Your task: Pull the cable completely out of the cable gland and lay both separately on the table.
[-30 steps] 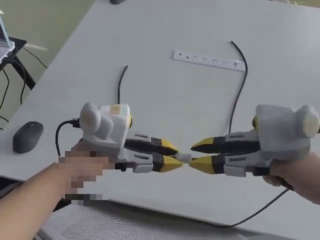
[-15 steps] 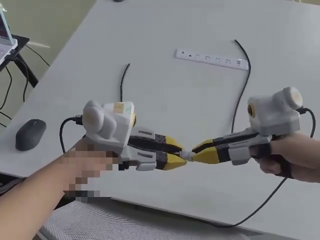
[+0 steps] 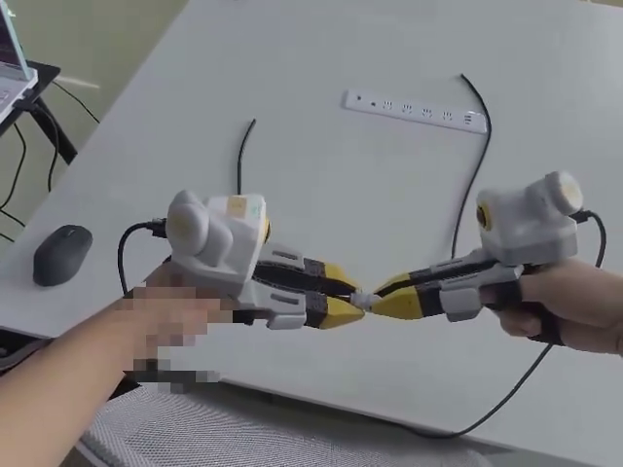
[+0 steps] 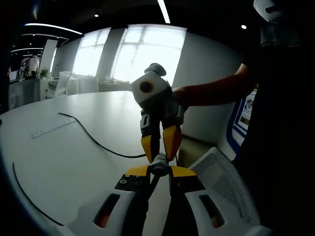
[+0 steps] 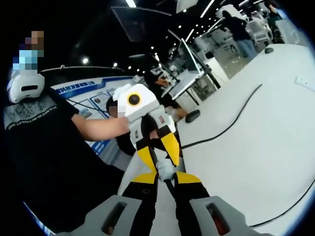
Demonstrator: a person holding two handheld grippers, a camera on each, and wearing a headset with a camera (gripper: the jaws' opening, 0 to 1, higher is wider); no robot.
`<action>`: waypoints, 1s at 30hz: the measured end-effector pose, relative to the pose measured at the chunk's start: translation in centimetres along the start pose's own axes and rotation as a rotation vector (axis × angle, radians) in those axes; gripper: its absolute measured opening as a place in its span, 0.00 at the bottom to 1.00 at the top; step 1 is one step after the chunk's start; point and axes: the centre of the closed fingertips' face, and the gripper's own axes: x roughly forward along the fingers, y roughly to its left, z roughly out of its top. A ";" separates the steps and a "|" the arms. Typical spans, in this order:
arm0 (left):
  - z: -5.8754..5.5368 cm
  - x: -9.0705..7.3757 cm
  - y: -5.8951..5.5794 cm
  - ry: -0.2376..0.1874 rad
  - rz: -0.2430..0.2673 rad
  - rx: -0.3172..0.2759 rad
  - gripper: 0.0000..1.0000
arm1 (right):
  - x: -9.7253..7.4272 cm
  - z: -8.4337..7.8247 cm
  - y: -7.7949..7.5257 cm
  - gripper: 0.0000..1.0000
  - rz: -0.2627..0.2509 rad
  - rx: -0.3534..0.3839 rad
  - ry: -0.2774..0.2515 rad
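Head view: shows the right gripper (image 3: 382, 297) rolled about its own axis compared with a second ago, yet meeting the left gripper (image 3: 350, 297) tip to tip as before, above the near edge of the table (image 3: 389, 195). Suggests a twist rather than a pull, with nothing drawn apart so far. Left gripper view: finds own jaws pinched narrow on the pale cable gland (image 4: 159, 165) at their tips. Right gripper view: finds own jaws likewise almost closed, apparently on the black cable (image 5: 171, 186) just behind the gland; cannot settle the exact grip.
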 end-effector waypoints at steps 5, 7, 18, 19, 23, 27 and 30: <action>0.0 0.0 0.1 0.000 -0.002 -0.012 0.15 | -0.1 0.1 -0.1 0.08 -0.086 -0.151 0.023; -0.1 0.0 0.1 0.003 -0.005 -0.015 0.15 | 0.0 0.0 0.0 0.08 -0.132 -0.258 0.045; 0.3 -0.4 0.3 -0.024 -0.006 -0.106 0.15 | 0.0 0.2 0.1 0.07 -0.386 -0.776 0.197; 0.2 -0.4 0.3 -0.024 -0.008 -0.117 0.15 | 0.0 0.2 -0.1 0.07 -0.402 -0.807 0.213; 0.0 -0.3 0.5 -0.021 -0.003 -0.129 0.15 | 0.2 -0.2 -0.3 0.08 -0.451 -0.845 0.237; -0.1 -0.3 0.5 -0.019 0.000 -0.130 0.15 | 0.1 -0.2 -0.5 0.08 -0.452 -0.853 0.242; -0.1 -0.3 0.4 -0.022 0.002 -0.134 0.15 | 0.1 -0.1 -0.7 0.08 -0.445 -0.848 0.241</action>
